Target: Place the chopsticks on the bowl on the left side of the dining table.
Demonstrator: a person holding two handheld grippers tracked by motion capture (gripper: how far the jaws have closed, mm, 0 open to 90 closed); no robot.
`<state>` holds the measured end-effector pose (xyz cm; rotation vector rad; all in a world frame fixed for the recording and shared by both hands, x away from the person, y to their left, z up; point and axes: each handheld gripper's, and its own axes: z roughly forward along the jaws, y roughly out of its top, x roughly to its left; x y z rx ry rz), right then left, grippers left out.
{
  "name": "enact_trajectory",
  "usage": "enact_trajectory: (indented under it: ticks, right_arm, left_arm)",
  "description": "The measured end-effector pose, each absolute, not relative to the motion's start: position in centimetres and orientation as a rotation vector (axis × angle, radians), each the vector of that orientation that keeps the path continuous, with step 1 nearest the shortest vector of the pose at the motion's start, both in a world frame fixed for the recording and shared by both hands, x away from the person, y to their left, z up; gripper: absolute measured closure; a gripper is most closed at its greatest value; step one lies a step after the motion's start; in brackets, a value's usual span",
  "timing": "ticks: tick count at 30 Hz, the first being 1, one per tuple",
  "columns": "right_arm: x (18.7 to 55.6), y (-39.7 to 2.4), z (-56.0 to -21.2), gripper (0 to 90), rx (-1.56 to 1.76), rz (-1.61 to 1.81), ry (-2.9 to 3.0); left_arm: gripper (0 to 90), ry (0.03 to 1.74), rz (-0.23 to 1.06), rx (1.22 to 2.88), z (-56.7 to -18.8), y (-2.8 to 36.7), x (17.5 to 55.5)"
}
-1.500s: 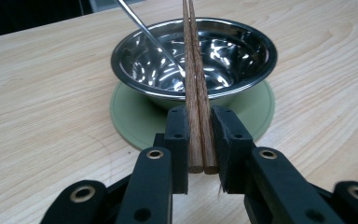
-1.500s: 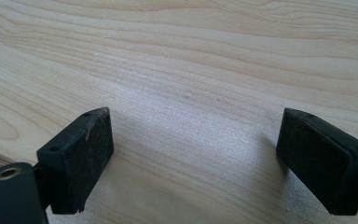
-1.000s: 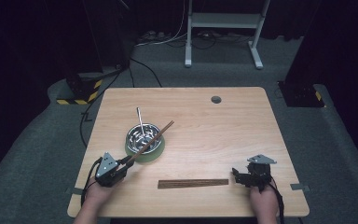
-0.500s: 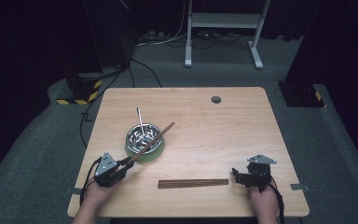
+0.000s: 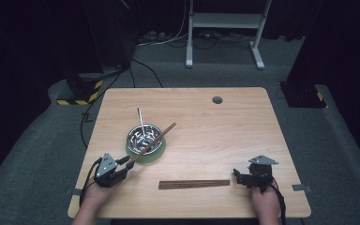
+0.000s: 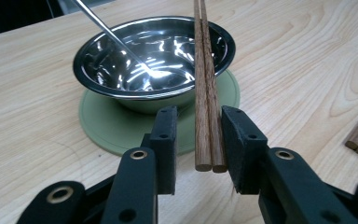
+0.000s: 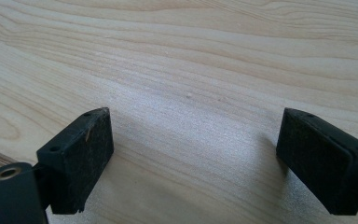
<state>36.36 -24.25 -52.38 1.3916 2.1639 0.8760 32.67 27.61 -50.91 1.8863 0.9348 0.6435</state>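
Holding my left gripper (image 6: 196, 140) low over the pale, grained wooden table (image 5: 225, 136), with a pair of dark wooden chopsticks (image 6: 205, 84) lying between its flat black pads. Jaws have just been opening; a clear gap shows on the left side of the sticks, and the right pad sits just beside them, so nothing is clamped. Chopsticks are slim, round-ended, brown with fine grain; near ends lie between my jaws, shafts run up across the rim of a round polished steel bowl (image 6: 121, 60), far tips beyond it. Bowl is shiny, mirror-bright inside, with a thin metal spoon (image 6: 107, 32) leaning in it, handle pointing away. Bowl rests on a flat, matte green round mat (image 6: 107, 126). More dark wooden sticks (image 5: 194, 184) lie in a straight row near the table's front edge, between my two hands. My right gripper (image 5: 243, 177) rests at their right end, jaws wide apart over bare wood, holding nothing.
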Motion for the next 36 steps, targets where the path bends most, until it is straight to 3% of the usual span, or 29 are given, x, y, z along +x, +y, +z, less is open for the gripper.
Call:
enact_trajectory:
  ticks: [13, 36]
  right_arm:
    - [36.4, -24.3, -52.4, 10.4, 1.392, 0.875, 2.168]
    - [36.4, -24.3, -52.3, 10.4, 1.390, 0.876, 2.171]
  left_arm:
    - [61.9, 1.072, 0.724, 1.869, -50.6, 28.6, 33.5]
    - [62.4, 1.267, 0.877, 1.897, -48.7, 29.1, 36.6]
